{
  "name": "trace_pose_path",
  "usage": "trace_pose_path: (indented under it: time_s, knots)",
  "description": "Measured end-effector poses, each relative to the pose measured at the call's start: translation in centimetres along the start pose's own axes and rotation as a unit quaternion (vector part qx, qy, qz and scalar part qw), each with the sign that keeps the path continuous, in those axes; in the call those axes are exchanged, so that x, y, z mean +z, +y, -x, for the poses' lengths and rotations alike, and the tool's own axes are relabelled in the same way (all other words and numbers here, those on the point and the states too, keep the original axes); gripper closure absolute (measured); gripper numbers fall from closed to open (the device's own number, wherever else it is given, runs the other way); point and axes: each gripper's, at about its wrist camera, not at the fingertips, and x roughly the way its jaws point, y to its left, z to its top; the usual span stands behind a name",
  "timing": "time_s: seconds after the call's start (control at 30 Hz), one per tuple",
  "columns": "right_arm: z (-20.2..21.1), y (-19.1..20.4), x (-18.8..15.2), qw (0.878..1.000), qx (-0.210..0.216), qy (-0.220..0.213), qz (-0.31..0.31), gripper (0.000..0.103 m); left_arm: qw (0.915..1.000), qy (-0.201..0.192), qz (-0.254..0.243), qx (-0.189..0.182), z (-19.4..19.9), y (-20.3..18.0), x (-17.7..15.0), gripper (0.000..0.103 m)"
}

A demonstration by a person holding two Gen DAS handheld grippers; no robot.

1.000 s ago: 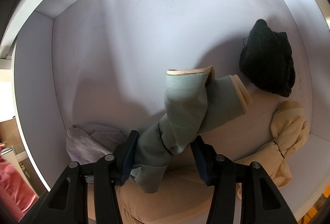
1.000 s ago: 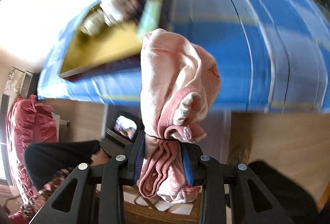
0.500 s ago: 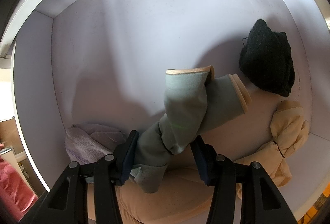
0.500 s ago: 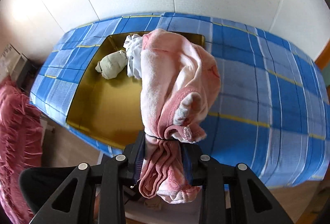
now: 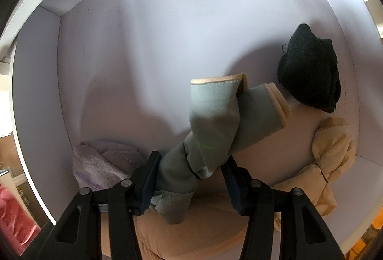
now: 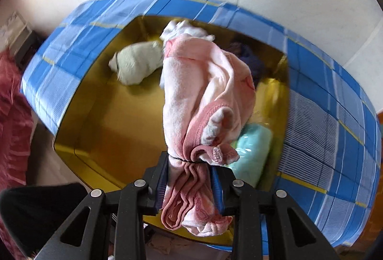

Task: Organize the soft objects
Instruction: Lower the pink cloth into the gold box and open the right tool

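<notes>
In the left wrist view my left gripper [image 5: 189,178] holds a sage-green sock bundle [image 5: 220,123] with tan cuffs, inside a white box [image 5: 119,44]. The jaws stand wide around it, the left pad touching and the right pad just clear of it. In the right wrist view my right gripper [image 6: 189,178] is shut on a tied pink towel bundle [image 6: 203,97], held above a gold tray [image 6: 100,121] on a blue plaid cloth [image 6: 323,140].
The white box holds a black sock bundle [image 5: 311,73], a cream bundle [image 5: 332,147], a lavender cloth [image 5: 103,164] and a tan cloth [image 5: 191,231]. The gold tray holds a pale green bundle [image 6: 138,63], a white cloth [image 6: 184,29], a dark blue item [image 6: 249,56] and a mint towel [image 6: 251,150].
My right gripper has swung with the pink bundle from beside the bed to over the gold tray, closer to it. The left gripper and the green socks have hardly moved.
</notes>
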Motion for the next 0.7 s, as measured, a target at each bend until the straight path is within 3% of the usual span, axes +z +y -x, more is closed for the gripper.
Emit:
trace_pose_path:
  time_s: [0.13,0.2,0.3,0.7]
  knots:
    - [-2.3,0.8,0.1,0.998,0.008,0.052,0.023,0.070,1.0000,0.000,0.001,-0.002,-0.1,0.2,-0.1,0.050]
    - [-2.9,0.6,0.0,0.998,0.002,0.059,0.022,0.069,1.0000,0.000,0.001,-0.001,-0.1,0.2,-0.1,0.049]
    - [-2.8,-0.1,-0.2,0.999,0.004,0.053,0.005,0.061,1.0000,-0.001,0.001,-0.001,-0.2,0.3,0.0,0.048]
    - [-0.3,-3.6,-4.8,0.998,0.041,-0.003,-0.052,0.061,1.0000,0.000,0.002,0.002,-0.3,0.3,0.1,0.045]
